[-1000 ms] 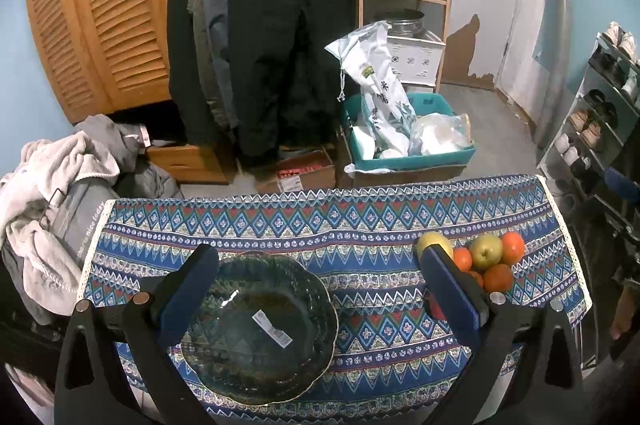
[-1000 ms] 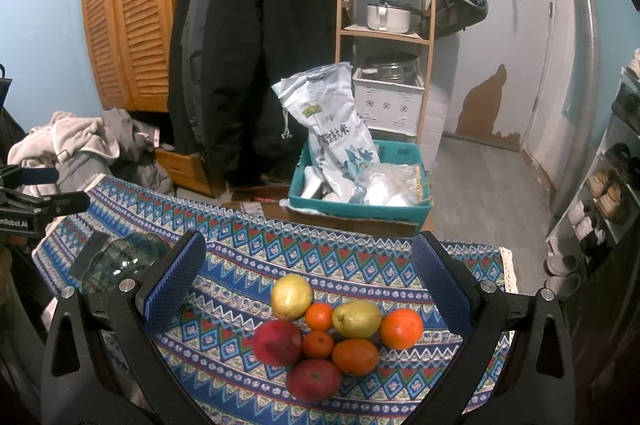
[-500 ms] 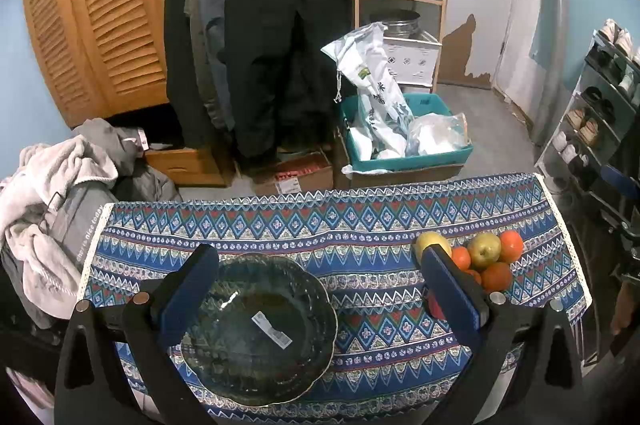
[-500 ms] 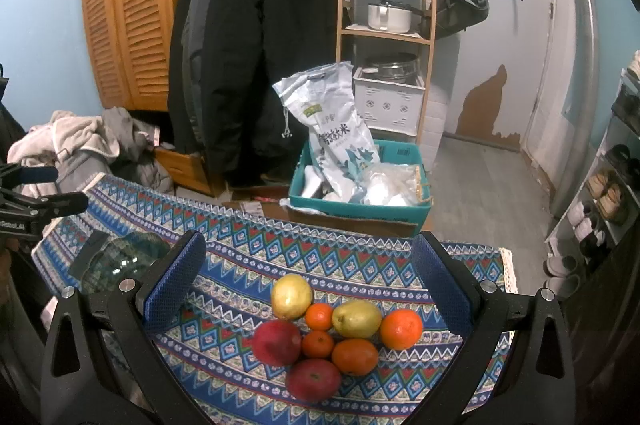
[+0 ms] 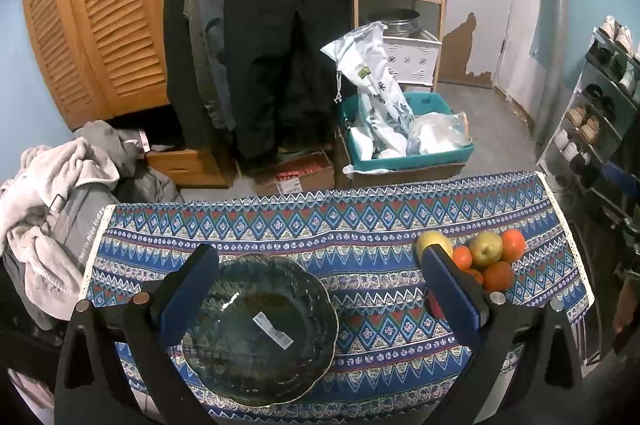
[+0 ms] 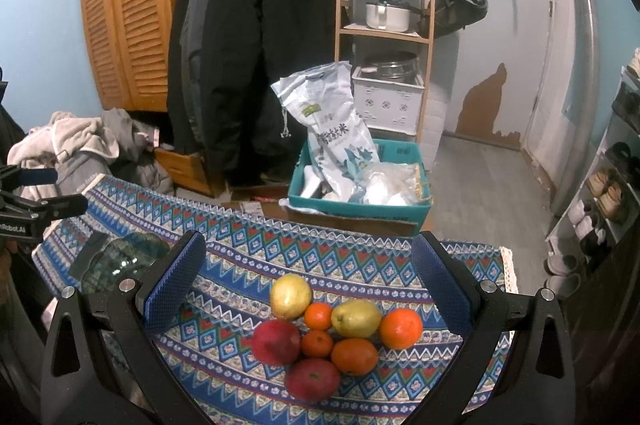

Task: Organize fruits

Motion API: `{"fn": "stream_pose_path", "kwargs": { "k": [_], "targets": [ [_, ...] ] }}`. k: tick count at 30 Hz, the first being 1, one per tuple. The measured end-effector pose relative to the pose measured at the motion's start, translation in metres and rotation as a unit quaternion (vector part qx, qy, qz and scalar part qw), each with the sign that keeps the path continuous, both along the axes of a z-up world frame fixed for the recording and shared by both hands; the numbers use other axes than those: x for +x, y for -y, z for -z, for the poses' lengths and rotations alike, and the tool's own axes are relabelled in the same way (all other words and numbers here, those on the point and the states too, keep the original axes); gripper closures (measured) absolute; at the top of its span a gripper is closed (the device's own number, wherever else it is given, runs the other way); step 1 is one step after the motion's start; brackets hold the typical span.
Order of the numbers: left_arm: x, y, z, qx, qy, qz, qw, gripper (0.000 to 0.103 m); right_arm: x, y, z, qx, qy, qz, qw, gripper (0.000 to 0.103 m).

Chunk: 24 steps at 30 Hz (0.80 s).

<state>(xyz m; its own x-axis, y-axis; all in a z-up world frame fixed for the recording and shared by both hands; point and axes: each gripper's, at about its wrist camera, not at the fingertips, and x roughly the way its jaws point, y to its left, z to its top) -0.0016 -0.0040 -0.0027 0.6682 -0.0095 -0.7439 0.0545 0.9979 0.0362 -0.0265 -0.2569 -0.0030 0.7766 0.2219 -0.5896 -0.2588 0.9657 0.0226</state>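
Observation:
A dark glass bowl [image 5: 260, 329] with a white sticker sits empty on the patterned cloth, right under my open left gripper [image 5: 320, 267]. A cluster of fruit lies to the right: yellow-green pears [image 6: 356, 318], oranges [image 6: 401, 328] and red apples [image 6: 276, 341]. My right gripper [image 6: 308, 257] is open and empty, hovering just above and behind the cluster. The fruit cluster [image 5: 486, 251] shows in the left wrist view, partly hidden by the right finger. The bowl [image 6: 120, 257] shows at the left in the right wrist view.
The blue patterned tablecloth [image 5: 360, 225] covers a small table. Beyond its far edge stand a teal bin [image 6: 360, 201] with bags, hanging coats [image 6: 248, 65] and a wooden shelf. A clothes pile [image 5: 52, 185] lies left, a shoe rack [image 5: 600, 113] right.
Almost nothing has changed. The left wrist view has shifted very slightly; both grippers stay open and the fruit and bowl have not moved.

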Motion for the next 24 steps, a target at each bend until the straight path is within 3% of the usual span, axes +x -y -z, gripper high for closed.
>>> {"fn": "stream_pose_path", "kwargs": {
  "k": [17,24],
  "targets": [
    [0.001,0.005,0.007,0.009,-0.003,0.004,0.9999,0.001,0.002,0.01,0.003,-0.003,-0.004,0.005,1.0,0.002],
    [0.008,0.015,0.021,0.013,-0.029,0.019,0.9993,0.001,0.008,0.02,0.005,-0.003,-0.013,0.014,1.0,0.002]
  ]
}}
